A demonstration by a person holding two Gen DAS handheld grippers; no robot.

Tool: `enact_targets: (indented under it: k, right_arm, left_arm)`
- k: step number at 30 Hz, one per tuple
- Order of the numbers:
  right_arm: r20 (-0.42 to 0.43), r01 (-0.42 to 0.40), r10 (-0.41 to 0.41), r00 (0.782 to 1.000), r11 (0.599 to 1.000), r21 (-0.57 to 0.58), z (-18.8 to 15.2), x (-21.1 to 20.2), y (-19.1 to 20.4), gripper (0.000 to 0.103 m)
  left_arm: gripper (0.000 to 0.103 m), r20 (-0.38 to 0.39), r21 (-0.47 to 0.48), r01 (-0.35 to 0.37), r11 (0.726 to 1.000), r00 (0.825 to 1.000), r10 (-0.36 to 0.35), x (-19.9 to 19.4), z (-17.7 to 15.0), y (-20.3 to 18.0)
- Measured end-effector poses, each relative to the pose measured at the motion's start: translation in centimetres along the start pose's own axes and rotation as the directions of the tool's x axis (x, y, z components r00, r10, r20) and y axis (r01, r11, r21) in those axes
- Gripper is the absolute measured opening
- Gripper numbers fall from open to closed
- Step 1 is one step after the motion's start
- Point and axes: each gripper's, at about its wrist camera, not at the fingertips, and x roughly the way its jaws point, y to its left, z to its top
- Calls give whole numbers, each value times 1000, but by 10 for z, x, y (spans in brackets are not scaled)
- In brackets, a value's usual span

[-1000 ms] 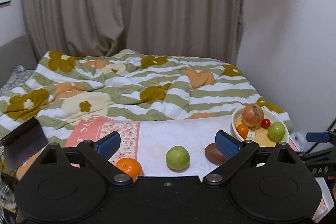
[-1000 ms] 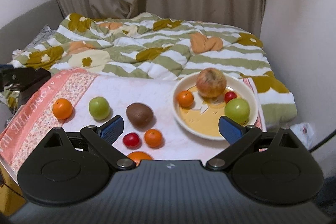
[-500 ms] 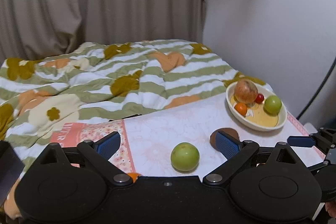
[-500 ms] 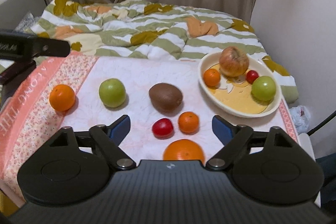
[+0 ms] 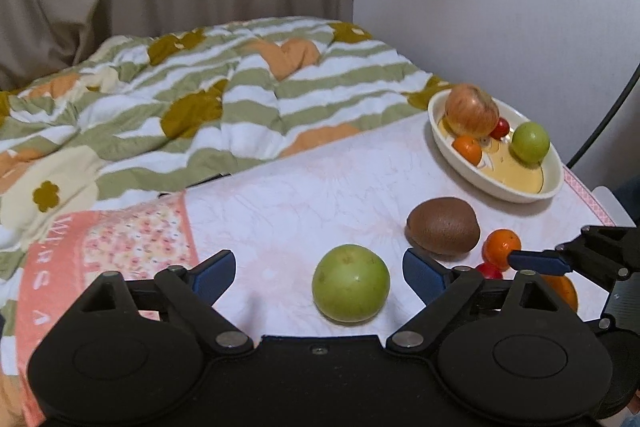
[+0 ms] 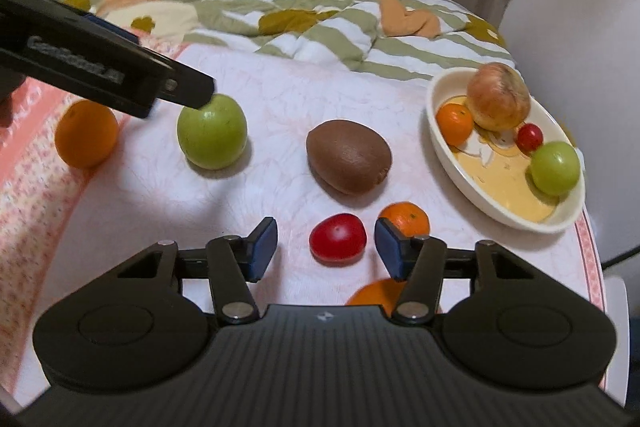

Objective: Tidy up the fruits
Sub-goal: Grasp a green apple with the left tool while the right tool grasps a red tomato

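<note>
Nearest, the right gripper (image 6: 326, 251) is seen closing its jaws around a red tomato (image 6: 338, 238), pads not yet touching; the left gripper (image 5: 318, 273) is narrowing around a green apple (image 5: 351, 283), still clear of it. A double pick-up is judged under way; firm closure, then lifting, is called for. Farther right, a cream bowl (image 6: 440, 155) holds an apple, tangerine, tomato and green fruit.

Big orange (image 6: 376, 293) half hidden behind right claw (image 6: 326, 253) body.
</note>
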Motion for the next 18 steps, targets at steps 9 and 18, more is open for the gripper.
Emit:
enact_targets:
  k: [9, 18]
  right_arm:
    - [-28, 40, -42, 999, 998, -53, 2, 11, 5, 55]
    - [-33, 74, -78, 996, 991, -108, -1, 15, 9, 53]
  left_arm:
    - [79, -62, 5, 24, 1000, 998, -23, 30, -1, -8]
    - [71, -85, 26, 19, 999, 996, -17, 40, -5, -16]
